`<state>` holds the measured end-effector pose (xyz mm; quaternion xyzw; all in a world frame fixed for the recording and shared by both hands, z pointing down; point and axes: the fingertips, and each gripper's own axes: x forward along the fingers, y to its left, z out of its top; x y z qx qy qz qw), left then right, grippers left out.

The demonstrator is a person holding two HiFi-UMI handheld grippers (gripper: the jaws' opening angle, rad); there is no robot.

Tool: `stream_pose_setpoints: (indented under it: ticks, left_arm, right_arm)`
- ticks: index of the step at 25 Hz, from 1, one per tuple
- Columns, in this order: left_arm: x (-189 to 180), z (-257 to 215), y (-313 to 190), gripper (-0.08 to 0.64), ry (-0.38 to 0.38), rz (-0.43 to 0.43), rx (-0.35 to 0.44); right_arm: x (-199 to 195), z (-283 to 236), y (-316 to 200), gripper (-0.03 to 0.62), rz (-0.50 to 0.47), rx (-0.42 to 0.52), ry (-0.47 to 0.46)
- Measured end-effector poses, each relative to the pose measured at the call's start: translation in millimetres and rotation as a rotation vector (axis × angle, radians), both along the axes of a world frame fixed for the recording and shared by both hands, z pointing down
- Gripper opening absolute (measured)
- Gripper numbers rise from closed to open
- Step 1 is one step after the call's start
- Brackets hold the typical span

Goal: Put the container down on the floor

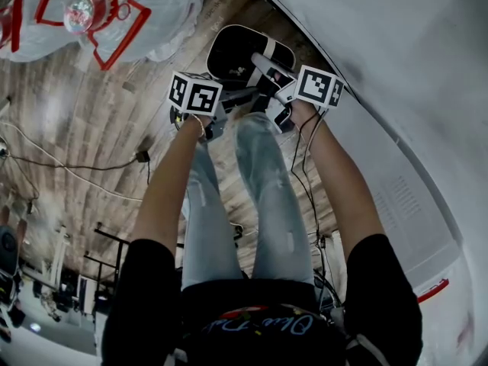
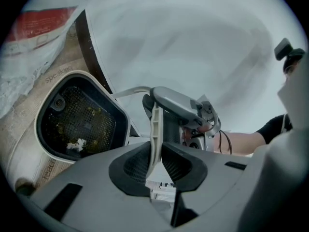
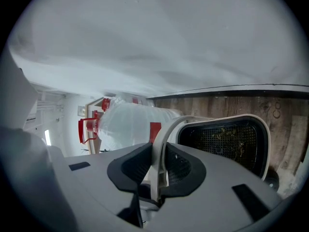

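Between our knees, at 12 o'clock in the head view, the container [image 1: 245,50] shows against the wooden floor [image 1: 84,151], white rim around black mesh; we cannot tell whether its base touches the boards. Our left gripper [image 1: 226,97] meets it from 9 o'clock and our right gripper [image 1: 276,90] from 3 o'clock, close together above our jeans [image 1: 267,197]. Looking along the left gripper, we see its jaws clenched on the thin white handle [image 2: 155,124], which stands upright between the pads, with the container's basin at 9 o'clock and pale crumbs [image 2: 76,144] on the mesh. Looking along the right gripper, we see its jaws grasping the same curved handle, the basin at 3 o'clock. At 10 o'clock in the head view lies a clear plastic bag [image 1: 152,14] with red print, well apart from the container.
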<state>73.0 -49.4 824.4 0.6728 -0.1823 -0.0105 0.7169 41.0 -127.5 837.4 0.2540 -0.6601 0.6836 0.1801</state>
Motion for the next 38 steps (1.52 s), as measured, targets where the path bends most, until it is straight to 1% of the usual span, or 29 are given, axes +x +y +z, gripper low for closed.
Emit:
stream_pose_setpoints:
  ticks: [3,6,9,12,17,18,20,22,25,28,31,33,36,38]
  left_arm:
    - [1,2,3,0.049,0.003,0.017,-0.006]
    - [-1,5,9,0.058,0.018,0.018,-0.034]
    - [-6,7,14,0.066,0.023,-0.008,-0.055]
    - [-12,7,13,0.071,0.014,-0.032,-0.062]
    - [-21,8,11,0.080,0.029,-0.082,-0.092]
    - [-22,8,11,0.081,0.033,-0.096,-0.094]
    - [-27,7,9,0.087,0.036,-0.124,-0.090]
    - [-34,6,9,0.095,0.025,-0.148,-0.079]
    - [-49,9,9,0.117,-0.014,-0.174,-0.075]
    - [-62,12,15,0.120,-0.046,-0.181,-0.086]
    - [-69,10,20,0.138,-0.063,-0.177,-0.084]
    - [-70,9,23,0.141,-0.061,-0.172,-0.087]
    - [-68,8,24,0.143,-0.051,-0.165,-0.091]
    - [-68,10,24,0.147,-0.061,-0.166,-0.084]
  right_arm:
    - [1,2,3,0.064,-0.007,-0.010,-0.003]
    - [-2,5,10,0.066,-0.038,-0.026,-0.003]
    - [-8,6,16,0.067,-0.066,-0.014,0.019]
    - [-12,6,16,0.068,-0.056,-0.017,0.031]
    - [-17,9,17,0.071,-0.058,-0.029,0.049]
    - [-18,8,16,0.073,-0.065,-0.026,0.053]
    - [-22,6,16,0.097,-0.077,-0.021,0.052]
    - [-26,5,16,0.117,-0.086,-0.018,0.055]
    - [-25,6,17,0.123,-0.092,-0.020,0.070]
    - [-25,4,19,0.131,-0.088,-0.020,0.084]
    - [-31,0,19,0.161,-0.091,-0.014,0.086]
    - [-34,1,21,0.169,-0.118,-0.010,0.114]
    - [-36,5,30,0.179,-0.217,0.016,0.185]
    - [-41,5,38,0.179,-0.246,0.018,0.182]
